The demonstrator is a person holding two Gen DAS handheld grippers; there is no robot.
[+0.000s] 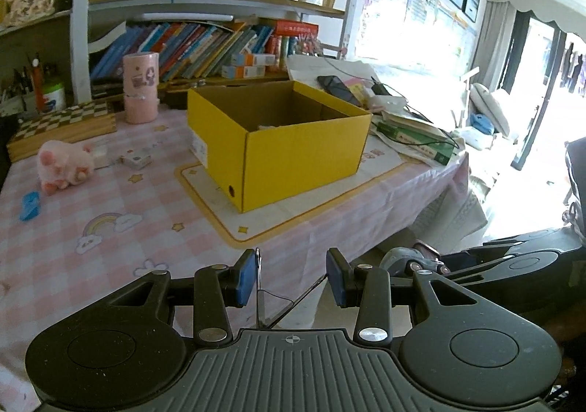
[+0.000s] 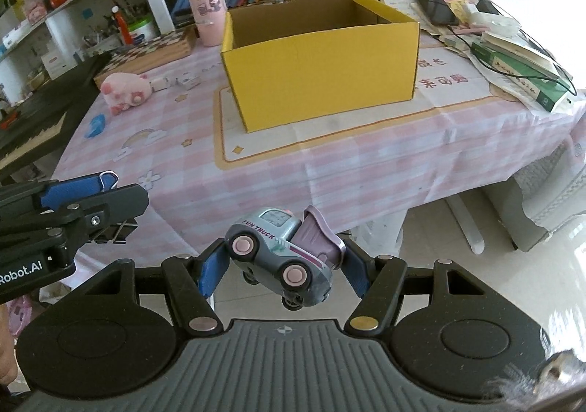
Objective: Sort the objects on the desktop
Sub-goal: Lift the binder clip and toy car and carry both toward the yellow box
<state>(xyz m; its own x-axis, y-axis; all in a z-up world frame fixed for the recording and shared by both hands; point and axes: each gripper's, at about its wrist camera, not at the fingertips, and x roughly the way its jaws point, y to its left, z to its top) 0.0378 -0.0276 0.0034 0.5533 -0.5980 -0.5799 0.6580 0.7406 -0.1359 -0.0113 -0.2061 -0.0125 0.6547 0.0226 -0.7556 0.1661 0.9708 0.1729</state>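
Right wrist view: the right tool [image 2: 282,265] holds a toy truck [image 2: 280,252] by nose and tail between its blue pads, short of the desk [image 2: 329,170] edge and on the near side of the yellow box [image 2: 322,56]. The truck looks like hard, light plastic with free-rolling wheels, so it is best gripped on the body, not the wheels or the hinged purple bed. The left tool [image 2: 106,192], left of the truck, is narrowed on a binder clip [image 2: 110,180]: thin, springy metal that could twist in the pads. A plush pig [image 2: 124,89], soft and easy to squeeze, lies left of the box.
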